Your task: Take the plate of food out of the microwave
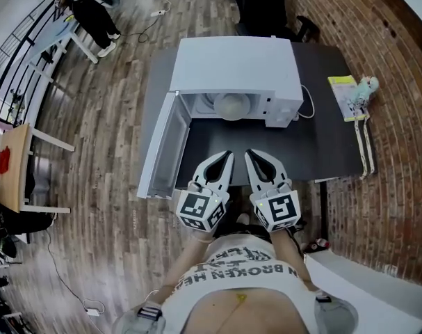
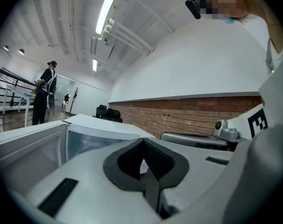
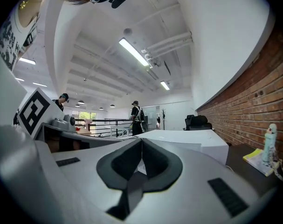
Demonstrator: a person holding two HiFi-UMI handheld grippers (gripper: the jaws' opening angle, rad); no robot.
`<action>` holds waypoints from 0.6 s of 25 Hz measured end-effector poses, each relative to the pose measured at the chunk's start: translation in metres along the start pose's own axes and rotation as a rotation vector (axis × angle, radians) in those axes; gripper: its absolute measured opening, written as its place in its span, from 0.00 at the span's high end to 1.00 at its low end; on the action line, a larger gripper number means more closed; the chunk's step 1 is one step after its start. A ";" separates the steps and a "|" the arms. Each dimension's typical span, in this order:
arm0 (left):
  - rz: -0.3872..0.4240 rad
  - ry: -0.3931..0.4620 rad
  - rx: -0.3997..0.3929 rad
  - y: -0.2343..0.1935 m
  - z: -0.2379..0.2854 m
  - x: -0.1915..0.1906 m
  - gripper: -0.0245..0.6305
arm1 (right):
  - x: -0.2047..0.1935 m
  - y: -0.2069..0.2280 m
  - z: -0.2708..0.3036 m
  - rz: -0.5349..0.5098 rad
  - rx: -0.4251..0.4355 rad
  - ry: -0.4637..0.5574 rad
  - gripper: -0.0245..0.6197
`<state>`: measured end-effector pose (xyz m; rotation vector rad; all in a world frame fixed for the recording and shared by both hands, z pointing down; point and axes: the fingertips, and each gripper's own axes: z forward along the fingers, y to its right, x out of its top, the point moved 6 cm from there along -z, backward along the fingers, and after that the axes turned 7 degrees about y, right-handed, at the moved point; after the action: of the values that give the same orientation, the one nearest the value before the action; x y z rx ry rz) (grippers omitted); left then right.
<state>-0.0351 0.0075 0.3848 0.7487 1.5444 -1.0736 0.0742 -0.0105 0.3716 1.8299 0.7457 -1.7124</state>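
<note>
Head view: white microwave is sitting on a dark table, its door swinging wide open to the left. The plate of food is sitting inside the microwave cavity, round and pale, contents too small to tell. Both grippers are hovering side by side over the table's front edge, just before the open cavity, pointing at it and well short of the plate, touching nothing. Left gripper is showing its jaws pressed together with nothing between them; in the left gripper view the dark pads are meeting at the tips, with the open door and the cavity lying beyond on the left. Right gripper is likewise closed and empty; in the right gripper view its pads are touching, with the microwave's white top ahead. A marker cube is riding on the back of each gripper. At the table's right end a yellow booklet is lying flat with a small pale figurine just beside it, and a white cable is looping by the microwave's right side. A brick wall is running along the right. A person in dark clothes is standing in the background by a railing.
</note>
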 end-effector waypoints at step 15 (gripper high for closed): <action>-0.020 -0.033 -0.135 -0.090 0.097 0.012 0.95 | -0.013 0.046 0.112 -0.017 -0.106 -0.036 0.95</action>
<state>-0.0788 -0.1179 0.3924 0.6213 1.5815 -0.9805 0.0262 -0.1223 0.3773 1.7216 0.8232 -1.6792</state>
